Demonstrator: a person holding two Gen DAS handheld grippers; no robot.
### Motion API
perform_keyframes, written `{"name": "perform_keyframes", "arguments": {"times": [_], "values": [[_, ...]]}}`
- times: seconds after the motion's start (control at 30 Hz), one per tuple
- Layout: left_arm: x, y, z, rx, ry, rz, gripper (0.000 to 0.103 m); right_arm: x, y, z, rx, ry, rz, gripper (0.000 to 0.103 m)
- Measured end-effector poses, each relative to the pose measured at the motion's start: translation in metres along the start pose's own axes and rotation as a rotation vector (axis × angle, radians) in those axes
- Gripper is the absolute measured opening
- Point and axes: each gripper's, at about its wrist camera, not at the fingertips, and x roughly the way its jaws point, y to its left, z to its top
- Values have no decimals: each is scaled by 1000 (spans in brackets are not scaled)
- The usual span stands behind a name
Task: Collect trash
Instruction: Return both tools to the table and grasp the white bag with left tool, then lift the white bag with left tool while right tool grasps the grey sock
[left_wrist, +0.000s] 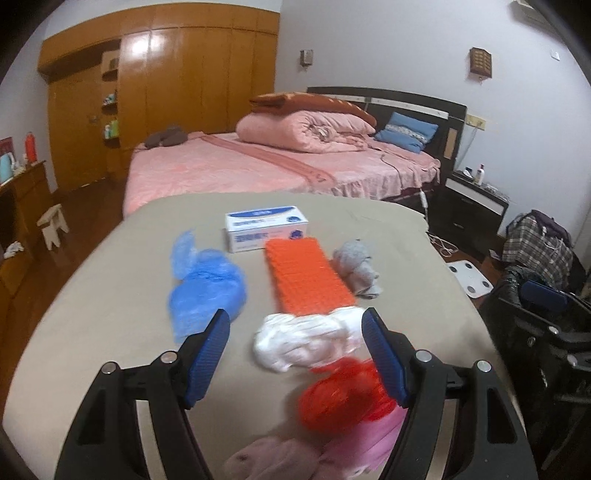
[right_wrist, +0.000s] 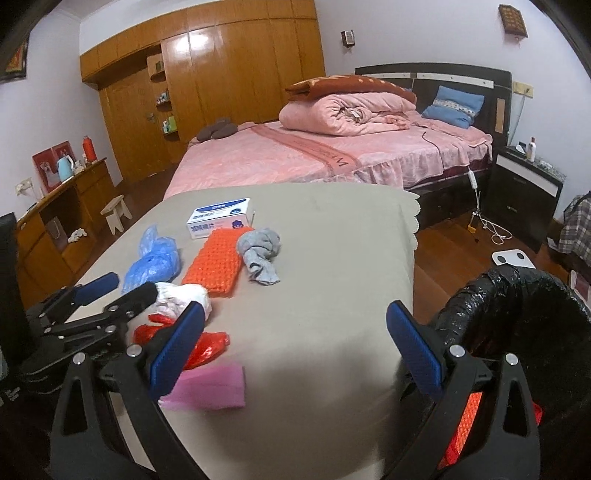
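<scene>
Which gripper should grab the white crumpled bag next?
Left. The left gripper is open, its pads framing the white crumpled bag. The right gripper is open over bare cloth beside the black-lined bin.

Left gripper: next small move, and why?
Probably ease the left gripper down and close on the white crumpled bag. Its jaws stand open with that bag between the fingertips, unpinched, and the black-lined bin waits right of the table.
</scene>
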Motion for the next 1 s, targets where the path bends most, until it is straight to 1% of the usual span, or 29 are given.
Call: {"name": "perform_keyframes", "arguments": {"times": [0.03,0.07,0.2,0.27,0.4,0.43,0.47,0.5,0.53,0.63,0.73,0.83,1.0], "values": [[5,-3,2,3,9,-2,79,1,-2,1,2,1,-2,96],[9,-6,2,3,16,-1,80,2,-3,1,4,3,-4,96],[28,-11,-4,-14,61,7,82,6,-8,1,11,11,-10,96],[38,-12,-5,-23,102,13,82,7,-8,0,10,14,-11,96],[46,-11,-5,-41,129,2,81,11,-8,-1,12,21,-13,96],[47,-9,-5,-45,131,-11,78,11,-8,-1,11,22,-13,96],[48,-9,-5,-45,132,-16,72,12,-8,-1,11,24,-13,96],[49,-9,-4,-44,138,-20,63,13,-8,-2,9,26,-14,96],[49,-8,-4,-44,134,-20,57,13,-8,-2,8,26,-15,96],[47,-4,-1,-58,123,-34,48,14,-8,-2,6,29,-16,96],[39,1,4,-74,95,-42,44,15,-7,-1,5,27,-16,96],[27,6,13,-85,52,-44,44,17,-6,1,1,23,-13,96],[11,20,26,-91,-7,-19,44,25,-2,10,-4,11,-4,96]]}}
